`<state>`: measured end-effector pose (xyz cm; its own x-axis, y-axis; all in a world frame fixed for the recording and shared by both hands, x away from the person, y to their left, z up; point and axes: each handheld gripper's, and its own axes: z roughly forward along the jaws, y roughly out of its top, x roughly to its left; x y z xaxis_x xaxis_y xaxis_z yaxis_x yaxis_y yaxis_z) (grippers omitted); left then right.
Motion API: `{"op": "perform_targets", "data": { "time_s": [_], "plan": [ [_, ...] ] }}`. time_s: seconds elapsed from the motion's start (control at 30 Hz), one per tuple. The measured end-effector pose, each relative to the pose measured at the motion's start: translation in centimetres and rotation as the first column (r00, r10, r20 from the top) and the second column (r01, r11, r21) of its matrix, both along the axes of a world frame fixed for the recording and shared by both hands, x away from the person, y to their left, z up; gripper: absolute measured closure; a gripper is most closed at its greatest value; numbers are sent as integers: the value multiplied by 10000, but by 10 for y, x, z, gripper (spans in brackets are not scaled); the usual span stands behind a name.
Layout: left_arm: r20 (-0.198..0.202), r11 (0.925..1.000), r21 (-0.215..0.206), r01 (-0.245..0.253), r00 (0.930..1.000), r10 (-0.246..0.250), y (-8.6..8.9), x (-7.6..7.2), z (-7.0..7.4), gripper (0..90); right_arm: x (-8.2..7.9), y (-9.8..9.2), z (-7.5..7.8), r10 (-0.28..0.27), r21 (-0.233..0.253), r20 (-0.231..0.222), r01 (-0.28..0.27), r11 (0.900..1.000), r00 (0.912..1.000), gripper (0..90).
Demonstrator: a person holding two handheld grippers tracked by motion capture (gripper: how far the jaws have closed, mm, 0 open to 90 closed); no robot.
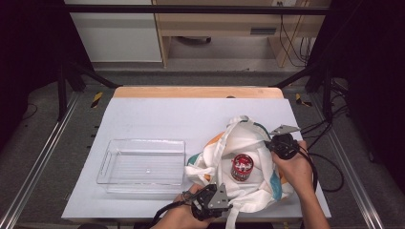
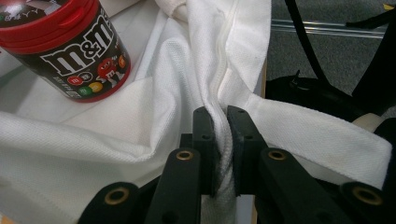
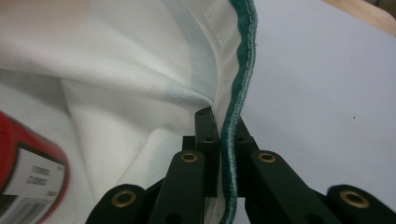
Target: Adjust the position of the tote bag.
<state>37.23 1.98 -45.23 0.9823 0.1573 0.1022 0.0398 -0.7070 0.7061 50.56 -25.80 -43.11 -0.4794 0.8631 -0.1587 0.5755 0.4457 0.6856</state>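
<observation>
White cloth bag (image 1: 239, 157) sits on the right half of the table (image 1: 157, 114), near the front edge, mouth pulled open between my two grippers. Inside it, roughly centre, a candy jar (image 1: 242, 167) with a red lid and dark M&M's label, standing on the bag's white lining. My left gripper (image 1: 210, 202) is at the bag's near edge, by the table front; its jaws are pressed together on a fold of the white fabric right along a seam, cloth bunched between them, seen clearly in the left gripper view (image 2: 222, 140). A white strap (image 2: 317, 135) runs off to the right from that pinch point. Same view has the jar (image 2: 70, 46) up left, close to the jaws but not touching them. My right gripper (image 1: 282, 143) is at the bag's far right rim; its jaws are clamped on the rim where the green trim (image 3: 238, 102) runs, trim and white hem squeezed between them, per the right gripper view (image 3: 224, 140). That view catches the jar (image 3: 28, 177) at lower left, blurred. Bag has orange and teal patches on the outside. Left of the bag, just beside it, a clear plastic tray (image 1: 143, 164) lies flat on the table. Table surface is white with a wooden strip (image 1: 196, 91) along the far edge.
</observation>
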Motion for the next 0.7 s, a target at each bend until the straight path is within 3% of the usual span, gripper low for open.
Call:
{"op": "perform_targets", "data": {
  "time_s": [0.13, 0.33, 0.7],
  "plan": [
    [49, 10000, -74, -65, 10000, 66, 0, -1, -2, 825, 5, 1, -8, -61, -319, -90, 58, 9995, 9999, 872],
    [96, 10000, 76, 28, 9999, -29, 0, -3, -4, 825, 11, 0, -16, -224, -340, -237, 216, 9992, 9995, 872],
    [216, 9996, 274, 64, 9997, -69, -1, -7, -8, 825, 9, 5, -19, -542, -765, -40, 538, 9956, 9985, 871]
  ]
}}
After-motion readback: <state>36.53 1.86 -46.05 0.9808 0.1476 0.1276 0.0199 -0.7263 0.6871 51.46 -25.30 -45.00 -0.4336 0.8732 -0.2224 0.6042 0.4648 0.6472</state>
